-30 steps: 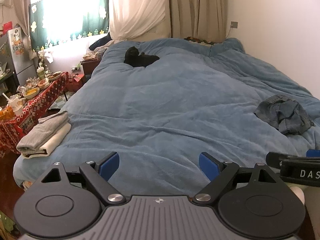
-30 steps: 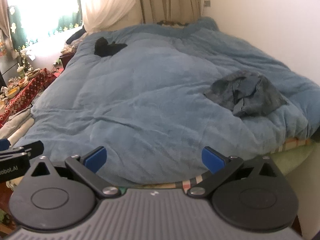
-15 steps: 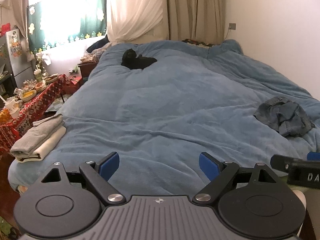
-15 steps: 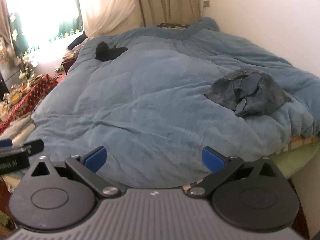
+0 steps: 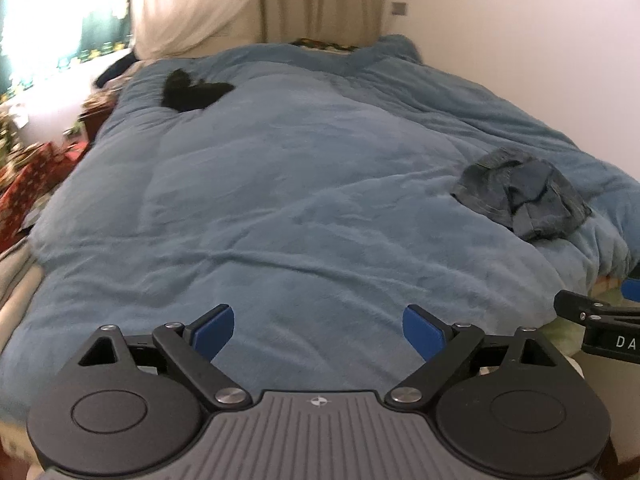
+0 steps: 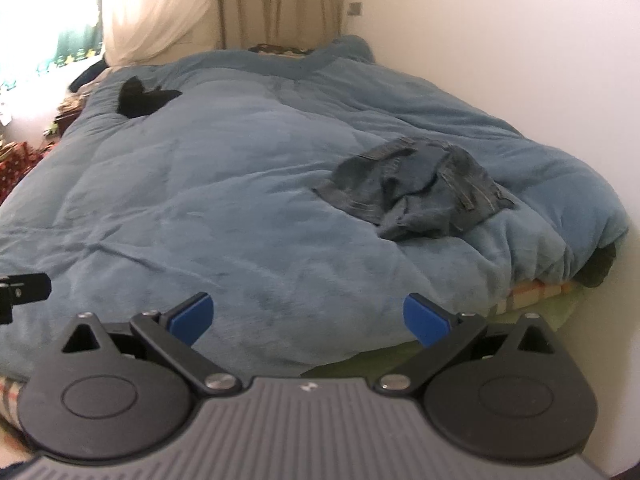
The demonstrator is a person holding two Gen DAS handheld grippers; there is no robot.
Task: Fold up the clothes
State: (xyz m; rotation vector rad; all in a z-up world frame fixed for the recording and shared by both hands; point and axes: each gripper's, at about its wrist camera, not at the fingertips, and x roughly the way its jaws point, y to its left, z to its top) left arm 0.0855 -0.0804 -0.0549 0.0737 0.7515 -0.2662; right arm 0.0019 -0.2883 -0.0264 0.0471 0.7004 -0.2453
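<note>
- Holding my left gripper (image 5: 319, 330) wide apart, I have nothing between its blue fingertips (image 5: 214, 327); it hangs above the near edge of the bed, touching nothing.
- My right gripper (image 6: 308, 318) is spread just as wide and is just as empty, above the bed's near right corner.
- Crumpled denim clothing (image 6: 416, 188) lies in a heap on the blanket, ahead of my right gripper and slightly to its right, well apart from both tools; from the left wrist view it sits far to the right (image 5: 524, 196).
- A plush blue blanket (image 5: 288, 200) covers the whole bed, rumpled in soft folds.
- A small black item (image 5: 192, 92) rests near the far left corner.
- Beige curtains (image 6: 276, 0) hang behind the bed, a pale wall (image 6: 500, 40) runs along its right side, and a red patterned cloth (image 5: 24, 176) shows at the left.
</note>
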